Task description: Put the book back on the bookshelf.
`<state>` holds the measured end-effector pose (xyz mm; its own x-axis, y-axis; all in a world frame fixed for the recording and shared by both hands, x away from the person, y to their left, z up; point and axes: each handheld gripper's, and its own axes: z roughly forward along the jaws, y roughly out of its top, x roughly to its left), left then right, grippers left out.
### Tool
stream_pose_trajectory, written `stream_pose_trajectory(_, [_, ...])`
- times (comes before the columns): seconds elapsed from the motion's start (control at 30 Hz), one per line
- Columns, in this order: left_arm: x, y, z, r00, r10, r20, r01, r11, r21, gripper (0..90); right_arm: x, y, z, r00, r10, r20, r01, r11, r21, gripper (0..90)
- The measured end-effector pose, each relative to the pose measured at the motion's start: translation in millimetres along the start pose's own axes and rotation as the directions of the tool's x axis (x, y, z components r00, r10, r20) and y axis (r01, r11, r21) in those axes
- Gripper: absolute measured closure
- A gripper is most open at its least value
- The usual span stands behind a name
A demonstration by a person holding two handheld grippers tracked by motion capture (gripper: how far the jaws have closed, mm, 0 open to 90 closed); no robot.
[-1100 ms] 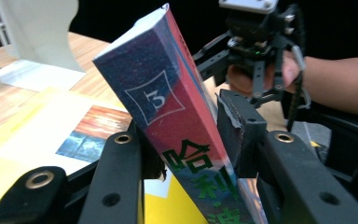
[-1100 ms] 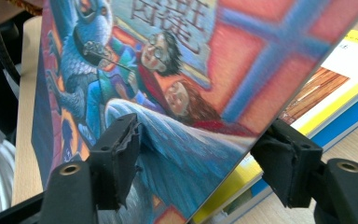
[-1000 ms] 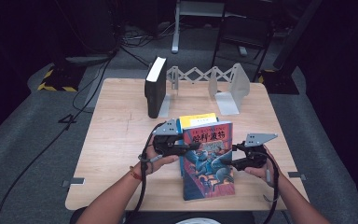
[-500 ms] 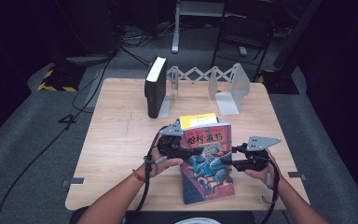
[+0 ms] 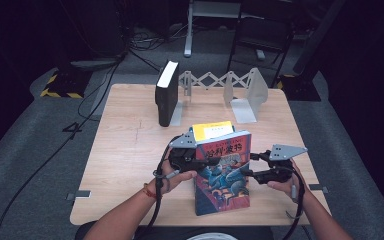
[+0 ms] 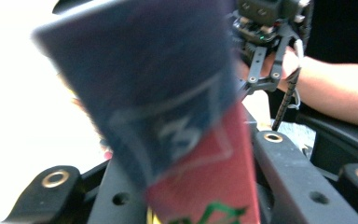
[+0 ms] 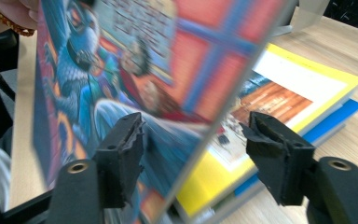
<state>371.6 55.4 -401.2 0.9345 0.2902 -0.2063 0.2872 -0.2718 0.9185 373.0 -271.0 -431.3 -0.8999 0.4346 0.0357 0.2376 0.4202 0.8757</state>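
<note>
Now the table (image 5: 130, 150) fills the middle of the high view, pale wood on grey carpet, with a dark room and cables along the top of the frame. At its far edge a metal rack (image 5: 240, 90) stands with a black book (image 5: 166, 95) upright against its left end. Below centre, the blue book (image 5: 222, 175) has come up off a yellow book (image 5: 212, 130) since a second ago: it lay flat then and now tilts, its left edge raised. The left gripper (image 5: 200, 162) has just been closing and clamps that book's spine edge; in the left gripper view the spine (image 6: 177, 126) sits tight between the black jaws, blurred. The right gripper (image 5: 247, 172) has just been opening, and in the right gripper view its pads (image 7: 121, 140) stand apart on either side of the cover's free edge, not pressing it, so the left hand alone carries the book. Judging from this, the lift is under way and the book is probably bound for the rack beside the black one. A blue one (image 7: 340, 116) lies under the yellow book at the right of that view.
</note>
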Motion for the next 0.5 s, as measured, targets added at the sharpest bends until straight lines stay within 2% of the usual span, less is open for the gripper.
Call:
stream_pose_trajectory(0.13, [-12.4, 7.5, -2.1, 0.9983, 0.051, -0.028, -0.052, 0.9985, -0.019, 73.7, -12.4, -8.9, -19.4, 0.9991, 0.031, 0.028, -0.031, 1.0, -0.003, 32.7])
stream_pose_trajectory(0.2, [-17.0, 8.4, -1.5, 0.9976, 0.058, -0.038, -0.059, 0.9981, -0.02, 73.8, -19.0, -13.7, -28.3, 0.9985, 0.047, 0.028, -0.047, 0.999, -0.009, 32.3])
stream_pose_trajectory(0.37, [-25.8, 12.2, -1.0, 0.9952, 0.089, -0.039, -0.09, 0.9959, -0.011, 73.9, -36.9, -27.2, -42.0, 0.9964, 0.068, 0.051, -0.07, 0.996, 0.051, 29.1])
stream_pose_trajectory(0.43, [-29.3, 14.6, -0.9, 0.9938, 0.102, -0.044, -0.103, 0.9947, -0.009, 73.8, -43.5, -32.8, -44.3, 0.9916, 0.082, 0.1, -0.089, 0.994, 0.066, 29.0])
stream_pose_trajectory(0.47, [-30.6, 15.8, -0.6, 0.9935, 0.106, -0.043, -0.106, 0.9943, -0.009, 73.9, -46.6, -35.5, -45.1, 0.9896, 0.097, 0.106, -0.105, 0.992, 0.066, 28.2])
stream_pose_trajectory(0.5, [-32.0, 17.3, -0.2, 0.9928, 0.11, -0.047, -0.111, 0.9938, -0.01, 73.9, -48.8, -37.7, -45.4, 0.9868, 0.095, 0.131, -0.106, 0.992, 0.075, 27.5])
